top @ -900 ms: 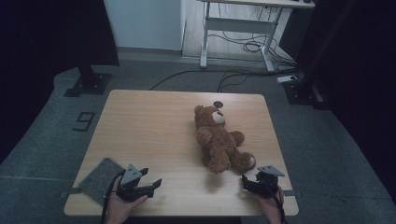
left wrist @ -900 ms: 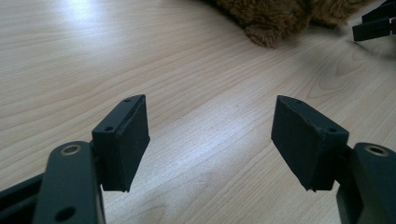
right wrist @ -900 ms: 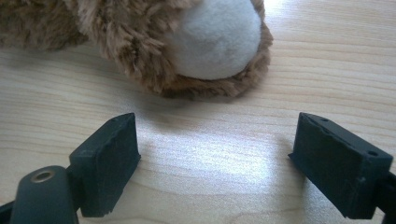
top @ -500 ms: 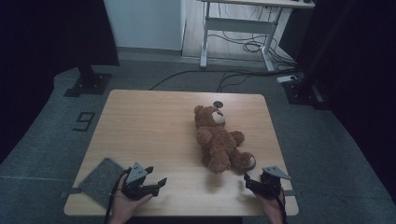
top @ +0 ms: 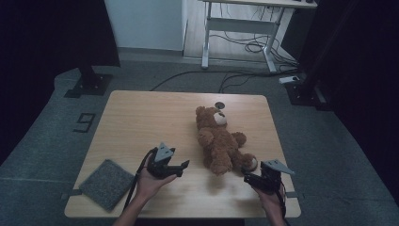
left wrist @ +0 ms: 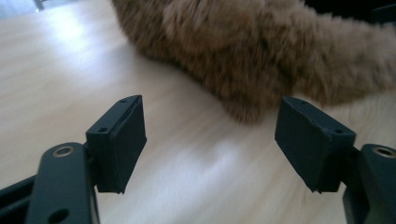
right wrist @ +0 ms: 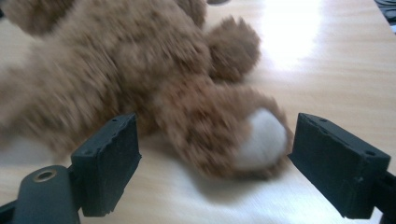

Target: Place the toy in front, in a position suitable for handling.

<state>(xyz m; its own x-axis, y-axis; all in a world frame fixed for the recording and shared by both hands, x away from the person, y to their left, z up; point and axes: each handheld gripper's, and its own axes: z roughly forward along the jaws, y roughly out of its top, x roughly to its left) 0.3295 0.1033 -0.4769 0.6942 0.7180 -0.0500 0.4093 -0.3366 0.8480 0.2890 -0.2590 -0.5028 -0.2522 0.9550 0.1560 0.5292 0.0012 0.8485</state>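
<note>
Both grippers have moved closer to the brown plush teddy bear (top: 220, 141) lying on the wooden table (top: 141, 122). Left gripper (top: 181, 168) and right gripper (top: 248, 178) gape wide, empty. It looks soft, light; grasp a leg.

Teddy bear (top: 219, 141) lies on table (top: 141, 117), right of grey mat (top: 106, 183)
</note>
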